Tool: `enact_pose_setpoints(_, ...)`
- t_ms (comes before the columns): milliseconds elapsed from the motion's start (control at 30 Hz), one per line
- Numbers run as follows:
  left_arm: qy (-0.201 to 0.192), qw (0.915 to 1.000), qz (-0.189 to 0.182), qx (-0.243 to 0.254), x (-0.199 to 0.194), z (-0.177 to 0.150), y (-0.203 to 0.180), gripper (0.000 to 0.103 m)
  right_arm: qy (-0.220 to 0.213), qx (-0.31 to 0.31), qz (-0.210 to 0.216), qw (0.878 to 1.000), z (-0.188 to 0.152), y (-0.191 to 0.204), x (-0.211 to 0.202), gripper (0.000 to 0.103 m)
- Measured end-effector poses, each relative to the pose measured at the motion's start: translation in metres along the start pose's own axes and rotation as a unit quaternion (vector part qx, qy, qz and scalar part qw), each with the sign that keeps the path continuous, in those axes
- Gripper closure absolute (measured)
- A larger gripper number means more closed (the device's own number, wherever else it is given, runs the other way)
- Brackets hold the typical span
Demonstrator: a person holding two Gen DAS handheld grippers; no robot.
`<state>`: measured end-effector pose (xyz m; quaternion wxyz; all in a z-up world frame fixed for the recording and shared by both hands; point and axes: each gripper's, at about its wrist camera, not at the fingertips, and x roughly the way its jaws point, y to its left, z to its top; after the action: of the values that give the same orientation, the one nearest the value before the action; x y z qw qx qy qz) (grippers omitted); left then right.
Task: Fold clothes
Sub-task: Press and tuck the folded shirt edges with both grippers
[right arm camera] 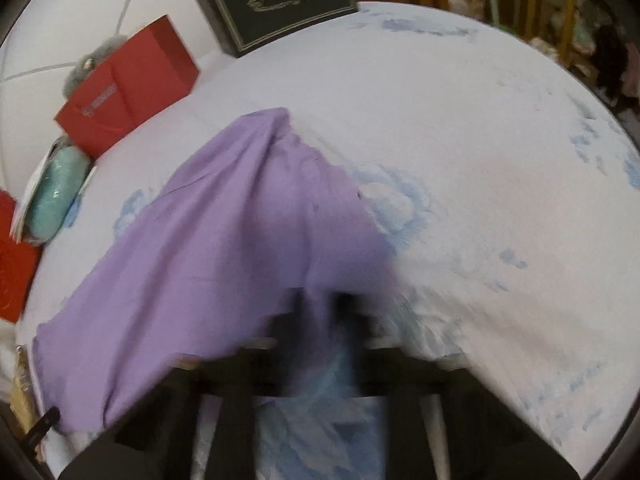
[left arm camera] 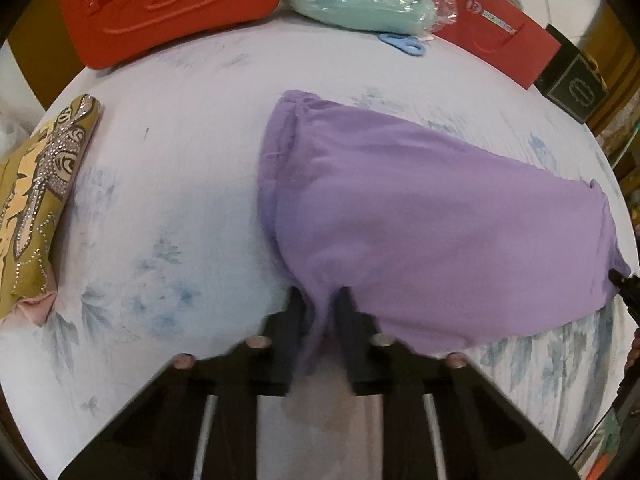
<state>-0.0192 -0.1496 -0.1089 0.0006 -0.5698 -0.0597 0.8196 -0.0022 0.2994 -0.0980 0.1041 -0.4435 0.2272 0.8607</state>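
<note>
- The left gripper is pinched on a fold of the purple cloth.
- The right gripper is clamped on the cloth's other edge.
- The cloth is spread on the bed; a red case is seen at 11 o'clock.

Left wrist view: close, looking down along fingers. Right wrist view: likewise close, downward. Shared: purple garment, floral sheet.
</note>
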Motion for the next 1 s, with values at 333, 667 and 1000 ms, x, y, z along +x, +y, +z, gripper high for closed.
enact_pose_setpoints(333,-0.026,0.9973,-0.067,-0.015,-0.017,0.011,0.03,0.096,-0.045,-0.143,0.111,0.982,0.0,0.118,-0.053,0.099)
enact_pose_setpoints(667,-0.071,0.9944,-0.058,-0.052,-0.05,0.01,0.081,0.045,0.096,-0.325,0.277,0.899,-0.11,0.313,-0.027,0.084)
enact_pose_setpoints(1000,-0.053,0.9938,-0.097,-0.016,-0.043,0.017,0.05,0.045,0.088,-0.249,0.219,0.939,-0.094,0.232,-0.035,0.061)
